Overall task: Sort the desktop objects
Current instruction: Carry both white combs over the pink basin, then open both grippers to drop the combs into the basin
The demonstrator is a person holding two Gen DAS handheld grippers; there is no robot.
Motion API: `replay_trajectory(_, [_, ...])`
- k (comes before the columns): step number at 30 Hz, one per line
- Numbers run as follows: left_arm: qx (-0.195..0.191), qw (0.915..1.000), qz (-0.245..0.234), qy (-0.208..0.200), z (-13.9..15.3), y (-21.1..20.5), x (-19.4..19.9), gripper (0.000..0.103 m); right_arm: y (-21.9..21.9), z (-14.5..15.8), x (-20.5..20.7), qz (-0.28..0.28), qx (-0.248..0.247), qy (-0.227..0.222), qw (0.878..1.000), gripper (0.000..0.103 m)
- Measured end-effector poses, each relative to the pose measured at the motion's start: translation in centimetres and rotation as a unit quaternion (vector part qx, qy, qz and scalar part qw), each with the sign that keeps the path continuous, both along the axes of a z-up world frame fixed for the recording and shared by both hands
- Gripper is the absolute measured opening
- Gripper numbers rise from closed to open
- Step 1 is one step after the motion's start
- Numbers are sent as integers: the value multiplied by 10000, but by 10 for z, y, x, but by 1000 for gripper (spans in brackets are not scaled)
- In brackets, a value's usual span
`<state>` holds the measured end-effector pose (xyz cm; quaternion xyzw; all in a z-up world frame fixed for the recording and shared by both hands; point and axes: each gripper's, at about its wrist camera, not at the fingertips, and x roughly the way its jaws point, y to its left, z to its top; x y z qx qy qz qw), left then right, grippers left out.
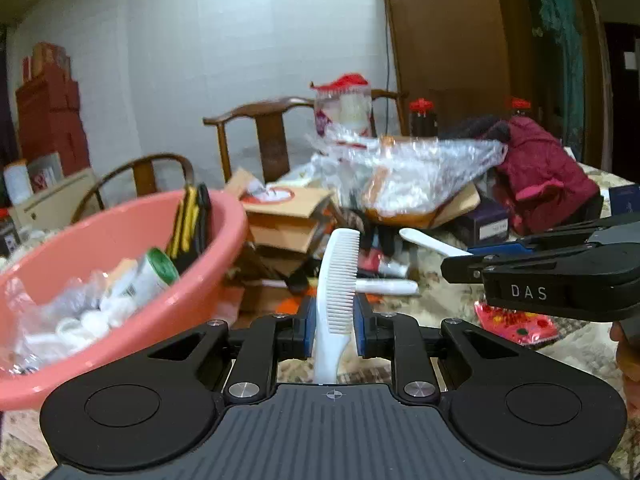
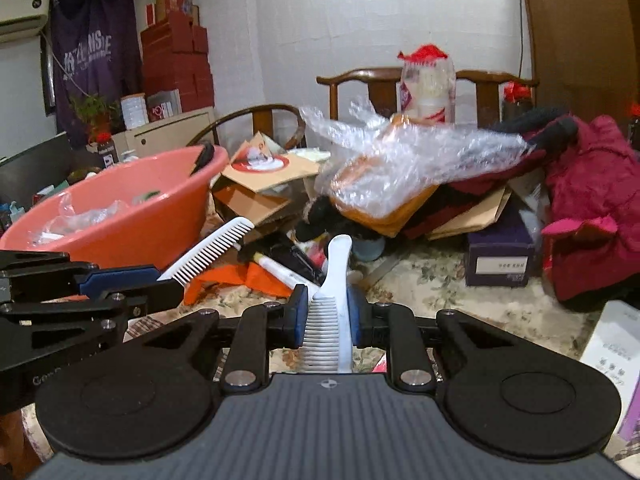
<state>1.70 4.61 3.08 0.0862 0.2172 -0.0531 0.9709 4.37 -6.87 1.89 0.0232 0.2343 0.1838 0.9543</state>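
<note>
Each hand-held gripper is clamped on a white plastic comb, both lifted clear of the bench (image 2: 440, 296).

The left hand-held gripper (image 1: 334, 322) pinches its comb (image 1: 338, 280) between blue pads (image 1: 307, 326), about where the teeth end and the handle begins. This comb stands nearly upright, toothed end up, the fine teeth facing right and the smooth curved handle running down behind the gripper body. Seen from the right wrist, the same comb (image 2: 212, 250) slants up to the right out of the left gripper's blue fingertips, its rounded tip close to the pink basin (image 2: 132, 216).

The right hand-held gripper (image 2: 324, 316) is closed on the second comb (image 2: 328, 312), gripping it across the toothed part. Its teeth point left and run down toward the camera, while the slim, slightly curved handle rises above the pads to a rounded end. From the left wrist only that handle end (image 1: 432, 242) shows, poking left beyond the right gripper's black fingers.

The pink basin sits left of both combs and already holds small white packets and a green-capped tube (image 1: 154, 272). Behind lie crumpled clear plastic wrap (image 2: 400, 160), cardboard (image 2: 256, 196) and a maroon jacket (image 2: 592, 200) on the floral-patterned bench.
</note>
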Motion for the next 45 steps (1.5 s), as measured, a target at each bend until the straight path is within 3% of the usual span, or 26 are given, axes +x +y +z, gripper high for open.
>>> replay_trajectory(8, [73, 9992, 254, -300, 26, 9, -8, 15, 9, 28, -6, 90, -18, -317, 9995, 24])
replay_trajectory(15, [37, 9955, 762, -554, 47, 39, -8, 16, 46, 57, 3, 420, -88, -618, 9972, 24])
replay_trajectory(23, [28, 9846, 1522, -863, 75, 93, -4, 16, 112, 91, 18, 996, -30, -954, 9904, 24])
replay_trajectory(27, [127, 9751, 2005, -938, 84, 122, 5, 16, 148, 102, 31, 1255, -52, -1032, 9867, 24])
replay_trajectory(34, [109, 9623, 2631, -682, 74, 161, 28, 16, 205, 96, 57, 1550, -191, -896, 9837, 24])
replay_trajectory(40, [144, 9571, 2875, -342, 58, 181, 42, 18, 227, 74, 72, 1594, -425, -577, 9846, 24])
replay_trajectory(41, [131, 9569, 2883, -308, 56, 183, 44, 24, 229, 71, 73, 1590, -485, -506, 9848, 24])
replay_trajectory(42, [123, 9567, 2896, -279, 54, 184, 44, 25, 230, 68, 75, 1577, -521, -439, 9851, 33])
replay_trajectory(43, [142, 9568, 2893, -260, 53, 184, 43, 37, 231, 65, 76, 1573, -575, -333, 9853, 63])
replay_trajectory(45, [306, 9528, 3010, -270, 51, 181, 42, 47, 230, 62, 75, 1403, -629, -314, 9876, 83])
